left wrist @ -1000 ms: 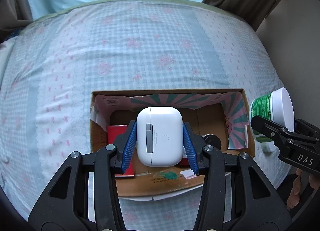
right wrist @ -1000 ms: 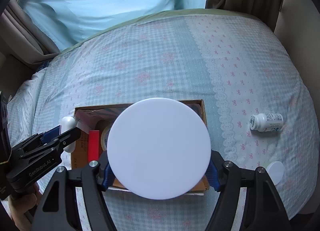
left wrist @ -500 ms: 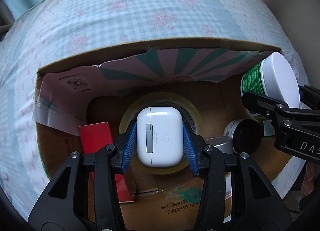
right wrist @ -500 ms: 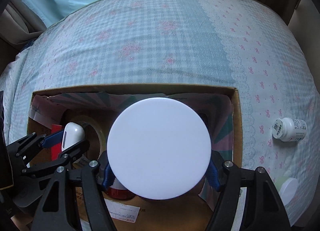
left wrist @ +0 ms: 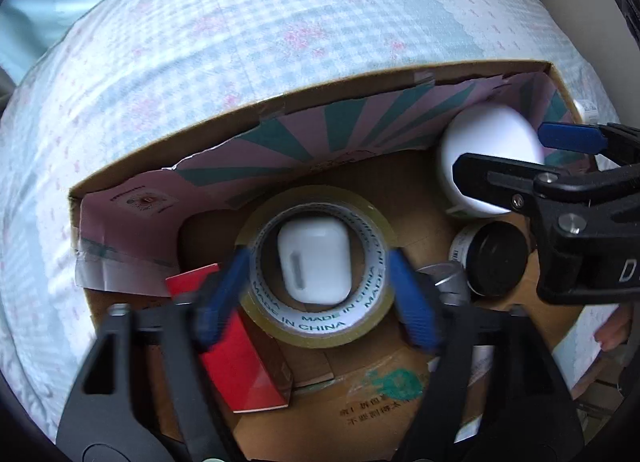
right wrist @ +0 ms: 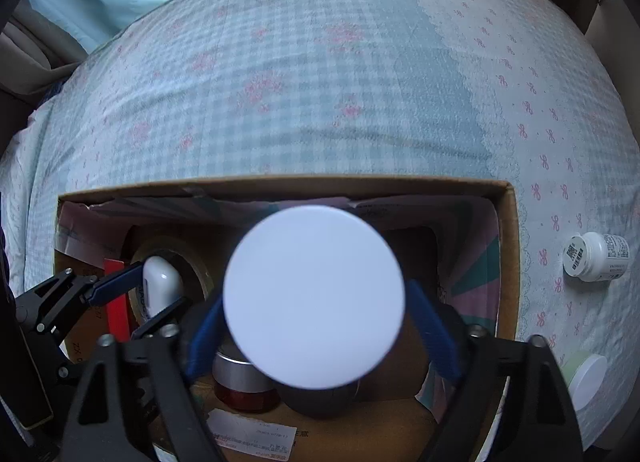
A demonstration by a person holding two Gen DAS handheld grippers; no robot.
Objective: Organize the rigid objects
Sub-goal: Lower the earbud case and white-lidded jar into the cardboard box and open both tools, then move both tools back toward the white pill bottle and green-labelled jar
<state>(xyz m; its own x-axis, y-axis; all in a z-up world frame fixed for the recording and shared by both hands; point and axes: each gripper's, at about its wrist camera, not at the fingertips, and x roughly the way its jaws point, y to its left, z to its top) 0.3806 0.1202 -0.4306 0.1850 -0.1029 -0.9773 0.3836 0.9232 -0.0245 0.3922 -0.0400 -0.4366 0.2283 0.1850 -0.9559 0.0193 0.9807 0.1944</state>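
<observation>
While both grippers hang over the cardboard box (left wrist: 132, 178) on the bed (right wrist: 360, 82), we note that their jaws have just been opening and now stand wide.

Left gripper (left wrist: 316, 286): the blue fingers (left wrist: 412, 302) are spread well apart, clear of the white earbud case (left wrist: 314, 260). The case lies between them and below, inside the hole of the tape roll (left wrist: 320, 326), which lies flat on the box floor. The pads do not touch the case. In the right wrist view the same case (right wrist: 160, 286) shows in the tape roll (right wrist: 196, 266), with the left gripper (right wrist: 136, 302) around it.

Right gripper (right wrist: 316, 326): its fingers (right wrist: 434, 338) stand off both sides of the white-lidded jar (right wrist: 314, 298), with a visible gap at each side. In the left wrist view the jar (left wrist: 488, 158) sits in the far right corner of the box, between the right gripper's (left wrist: 516, 154) fingers.

Surrounding items in the box: a red carton (left wrist: 240, 362) just left of the tape roll, a black-lidded jar (left wrist: 494, 258) and a silver-lidded jar (left wrist: 444, 278) to its right, both close below the white-lidded jar.

Outside the box, on the bed: a small white bottle (right wrist: 596, 256) lying on its side and a white-capped tub (right wrist: 584, 378), both well apart from the fingers.
</observation>
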